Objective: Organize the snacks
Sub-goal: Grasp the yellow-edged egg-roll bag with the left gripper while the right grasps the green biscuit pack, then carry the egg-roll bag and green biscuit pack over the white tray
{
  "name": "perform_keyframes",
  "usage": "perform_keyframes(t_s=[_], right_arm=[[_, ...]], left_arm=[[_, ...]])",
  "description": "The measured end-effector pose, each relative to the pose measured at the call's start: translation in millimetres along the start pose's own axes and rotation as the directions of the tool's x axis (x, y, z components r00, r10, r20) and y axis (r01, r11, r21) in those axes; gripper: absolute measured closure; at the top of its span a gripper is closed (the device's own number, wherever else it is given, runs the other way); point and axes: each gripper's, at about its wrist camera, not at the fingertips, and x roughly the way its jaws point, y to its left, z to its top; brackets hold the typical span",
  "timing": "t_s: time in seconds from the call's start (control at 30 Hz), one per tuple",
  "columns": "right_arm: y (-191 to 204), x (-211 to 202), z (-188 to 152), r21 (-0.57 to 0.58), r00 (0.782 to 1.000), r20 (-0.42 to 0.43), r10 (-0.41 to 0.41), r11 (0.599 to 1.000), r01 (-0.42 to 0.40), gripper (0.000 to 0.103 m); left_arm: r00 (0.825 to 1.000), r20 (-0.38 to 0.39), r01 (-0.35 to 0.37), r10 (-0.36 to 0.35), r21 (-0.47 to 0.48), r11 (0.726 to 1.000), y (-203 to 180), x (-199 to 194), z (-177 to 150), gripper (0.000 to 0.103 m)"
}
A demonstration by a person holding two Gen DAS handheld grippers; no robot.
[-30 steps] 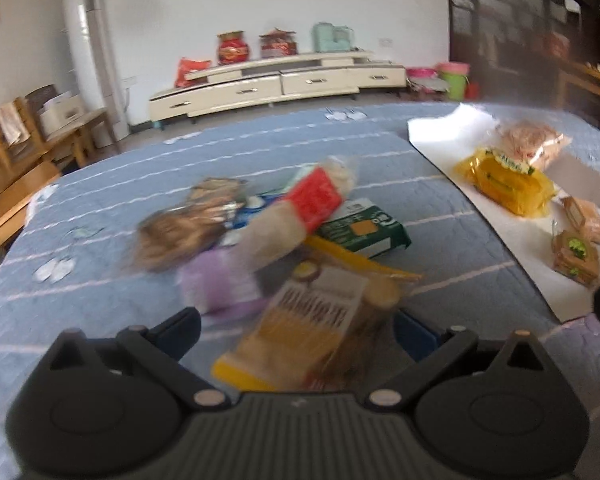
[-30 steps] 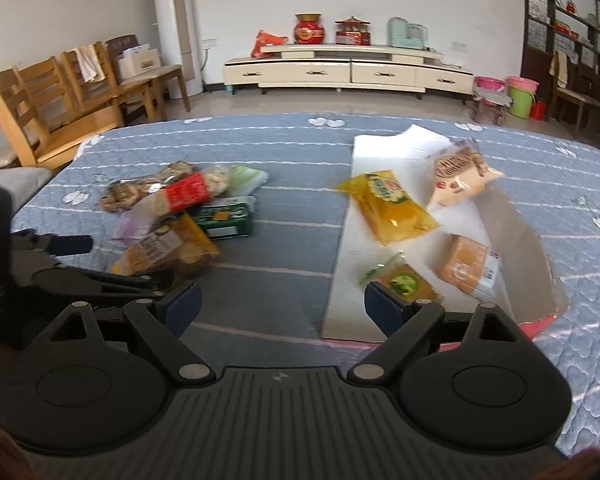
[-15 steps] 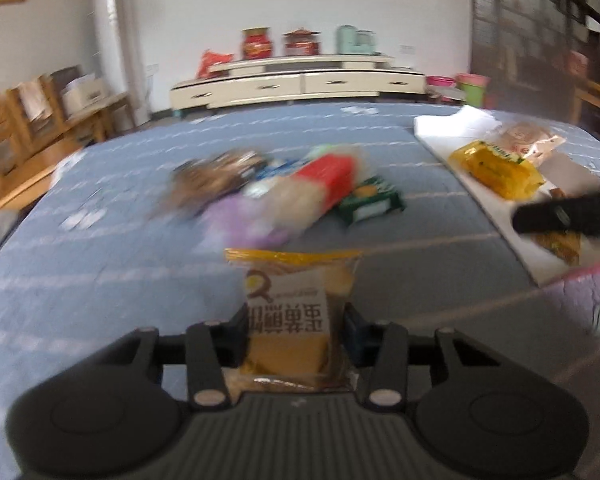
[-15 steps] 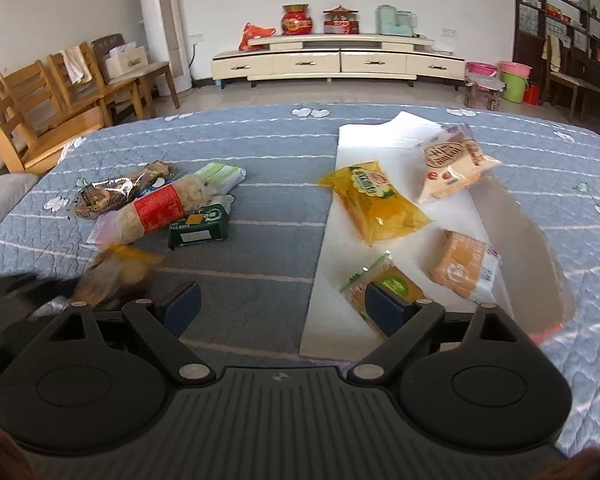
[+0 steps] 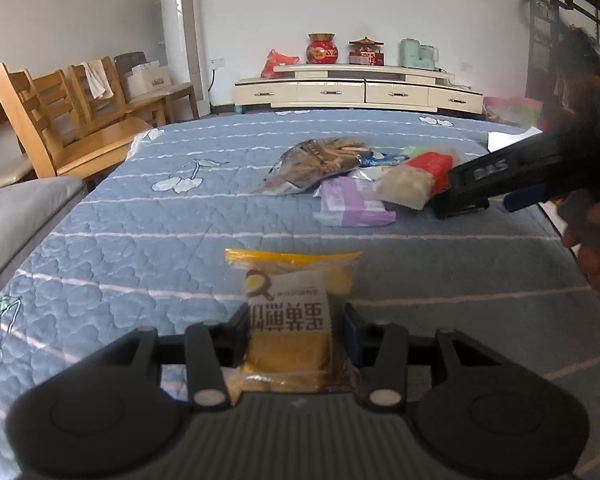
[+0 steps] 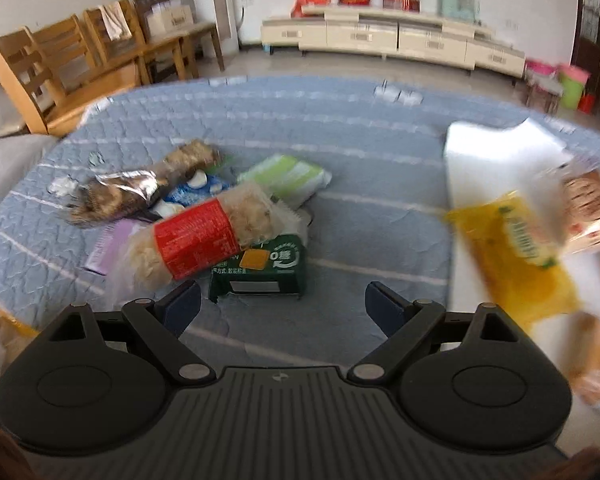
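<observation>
A yellow snack packet (image 5: 292, 288) with a white label sits between the fingers of my left gripper (image 5: 296, 328). The pads press its sides while the jaws are opening slightly. It is held just above the blue quilt, apart from the pile. My right gripper (image 6: 282, 300) is open, low over a dark green packet (image 6: 260, 268) at the near edge of the pile. A red-labelled rice-cake roll (image 6: 198, 240) lies just left of its left finger. In the left wrist view the right gripper's fingers (image 5: 460, 196) reach in beside that roll (image 5: 420, 176).
The pile also holds a clear bag of brown sticks (image 5: 320, 160), a purple packet (image 5: 352, 202) and a pale green packet (image 6: 286, 178). A white sheet (image 6: 496, 148) at the right carries a yellow bag (image 6: 516, 260) and other snacks. Wooden chairs (image 5: 60, 120) stand beyond the left edge.
My left gripper shut on the yellow packet and drew it out of the pile toward the near side. My right gripper swung left from the white sheet to the pile and dropped lower.
</observation>
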Motion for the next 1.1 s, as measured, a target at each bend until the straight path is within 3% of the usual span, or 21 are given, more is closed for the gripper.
perform_keyframes(t_s=[0.2, 0.23, 0.27, 0.3, 0.47, 0.63, 0.8, 1.1], right_arm=[[20.2, 28.3, 12.0, -0.068, 0.998, 0.012, -0.061, 0.996, 0.061, 0.0], [22.3, 29.3, 13.4, -0.075, 0.998, 0.021, -0.065, 0.995, 0.067, 0.006], [23.2, 27.6, 14.4, -0.08, 0.997, 0.03, -0.068, 0.994, 0.07, 0.029], [24.9, 25.0, 15.2, -0.085, 0.997, 0.029, -0.065, 0.994, 0.068, 0.039], [21.1, 4.3, -2.3, -0.084, 0.998, -0.009, -0.059, 0.995, 0.058, 0.04], [16.9, -47.3, -44.0, -0.121, 0.999, -0.04, -0.019, 0.993, 0.014, 0.04], [13.4, -98.1, -73.1, -0.083, 1.0, 0.001, -0.021, 0.996, 0.021, 0.04], [8.0, -170.1, -95.1, -0.026, 0.993, 0.113, -0.044, 0.999, 0.047, 0.04]], left_arm=[[1.0, 0.004, -0.007, 0.007, -0.033, 0.999, -0.6, 15.7, 3.7, 0.047], [1.0, 0.004, -0.004, 0.004, -0.037, 0.999, -0.8, 16.4, 4.4, 0.047], [1.0, 0.003, -0.003, 0.003, -0.039, 0.999, -0.7, 16.6, 4.8, 0.048], [1.0, 0.004, -0.001, 0.001, -0.039, 0.999, -1.1, 16.4, 4.7, 0.049], [1.0, 0.005, -0.004, 0.004, -0.034, 0.999, -3.3, 11.9, 4.4, 0.053], [1.0, 0.005, 0.009, -0.009, -0.05, 0.999, -4.6, -2.2, 5.5, 0.054], [1.0, 0.01, 0.01, -0.009, -0.044, 0.999, -14.8, -26.4, 6.0, 0.054], [0.999, 0.05, 0.015, -0.012, -0.068, 0.998, -30.2, -78.7, 19.7, 0.054]])
